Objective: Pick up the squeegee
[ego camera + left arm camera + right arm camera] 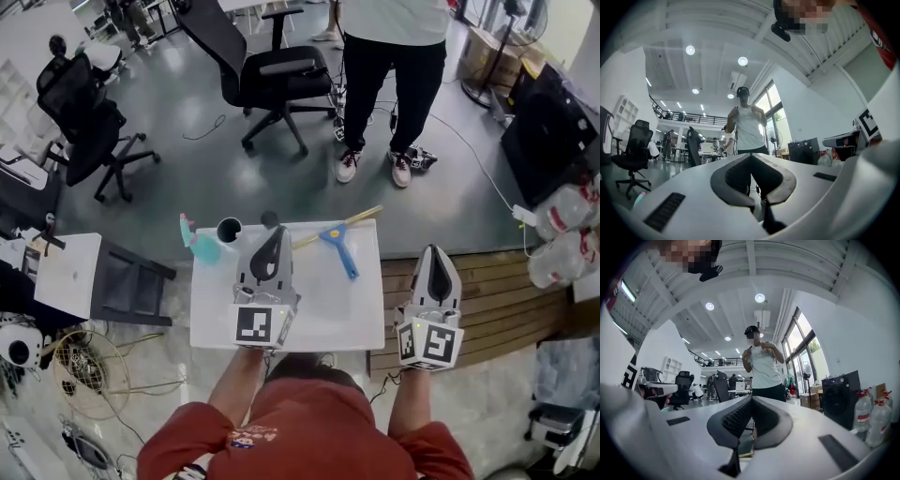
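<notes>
Left gripper (276, 234) and right gripper (437, 255) have jaws closed and empty. Approaching unopened, they could knock the squeegee (339, 247) off the counter (314, 323)'s upper edge.

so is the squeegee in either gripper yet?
No, the blue squeegee lies on the white table, beyond the shut, empty left gripper and right gripper.

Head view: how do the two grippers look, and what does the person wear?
The left gripper and right gripper are pale grey, tapering to a point, with black pads. Each carries a cube with black-and-white square markers. The person wears a red shirt.
</notes>
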